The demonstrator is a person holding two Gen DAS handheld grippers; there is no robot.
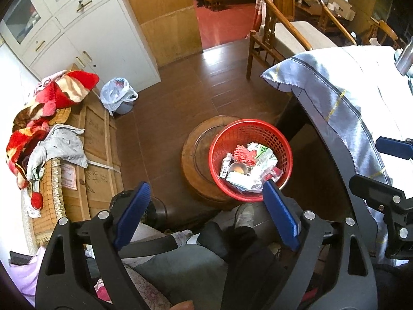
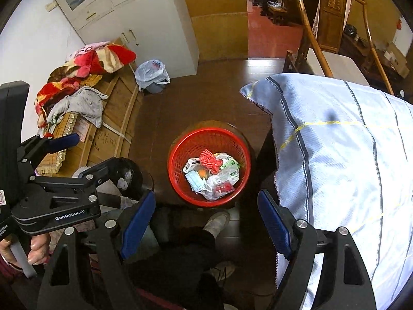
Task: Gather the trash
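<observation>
A red mesh basket (image 1: 258, 131) (image 2: 180, 152) stands on a round wooden stool (image 1: 193, 155) on the floor. In it lies trash: a red net bundle (image 1: 244, 153) (image 2: 210, 161), a blue face mask (image 2: 195, 180), a clear plastic bag (image 2: 222, 180) and small cartons. My left gripper (image 1: 206, 183) hangs above and just left of the basket, jaws wide apart and empty. Over the basket's near rim, my right gripper (image 2: 206, 193) is also open with nothing between its blue pads (image 2: 136, 222). Each gripper shows at the edge of the other's view: the right gripper (image 1: 366, 162) and the left gripper (image 2: 85, 155).
A bed with a pale blue pillow (image 2: 335, 142) borders the right. A wooden crate (image 1: 95, 149) with blankets and a grey cloth lies on the left. A bag-lined grey bin (image 1: 118, 98) stands by the white cabinet (image 1: 85, 33). The person's shoe (image 2: 216, 222) is below the basket.
</observation>
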